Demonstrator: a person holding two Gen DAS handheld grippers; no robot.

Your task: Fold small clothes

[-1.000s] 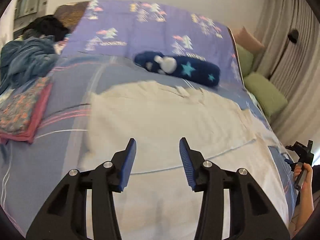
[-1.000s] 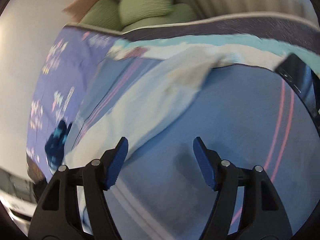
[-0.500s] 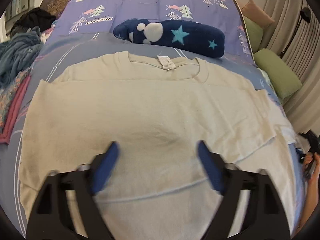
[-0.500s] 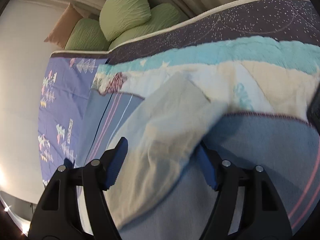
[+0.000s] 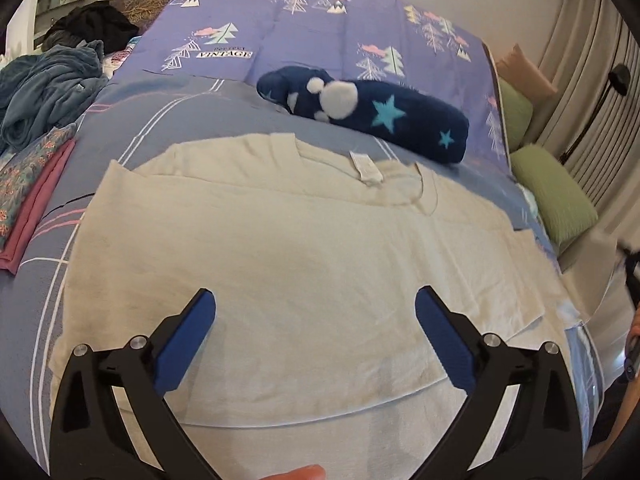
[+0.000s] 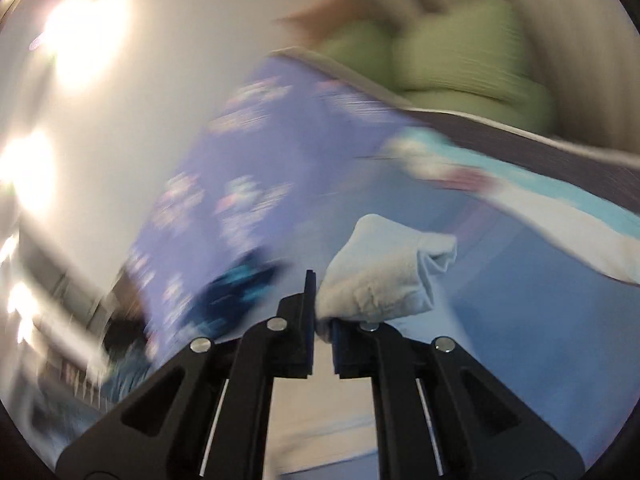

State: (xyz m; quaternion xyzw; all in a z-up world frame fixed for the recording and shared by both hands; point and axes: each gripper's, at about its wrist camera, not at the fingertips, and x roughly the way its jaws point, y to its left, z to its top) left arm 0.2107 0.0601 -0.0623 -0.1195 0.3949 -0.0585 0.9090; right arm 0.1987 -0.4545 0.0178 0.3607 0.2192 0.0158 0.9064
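The left claw (image 5: 315,326) now stands with its jaws wide apart and nothing between them; they have just been opening, from a narrow gap a second ago. The right claw (image 6: 320,312) has just been closing: a second ago its jaws stood apart over the bed, and now they are clamped on the sleeve (image 6: 384,272) of the shirt (image 5: 280,264), which bunches up out of the jaws to the right. The right view, sharp half a second ago, is now smeared with motion blur.

The left view shows the whole cream shirt spread flat on the bed (image 5: 152,120), neck and label (image 5: 366,166) toward the far edge, hem toward the near edge. Beyond the neck lies a dark blue roll (image 5: 372,114) with stars, and behind it a purple pillow (image 5: 304,28) with tree prints. Folded cloths (image 5: 28,192) and a blue heap (image 5: 44,88) sit at the bed's left edge, green cushions (image 5: 552,196) beyond its right edge. A fingertip (image 5: 296,473) shows at the bottom of that view.

The right view shows only the gripped sleeve, the blurred pillow and cushions, and a light blue and white cover at the bed's right edge.

The shirt's body lies beneath and ahead of the left claw, whose pads hover above its lower half; whether they touch it I cannot tell.
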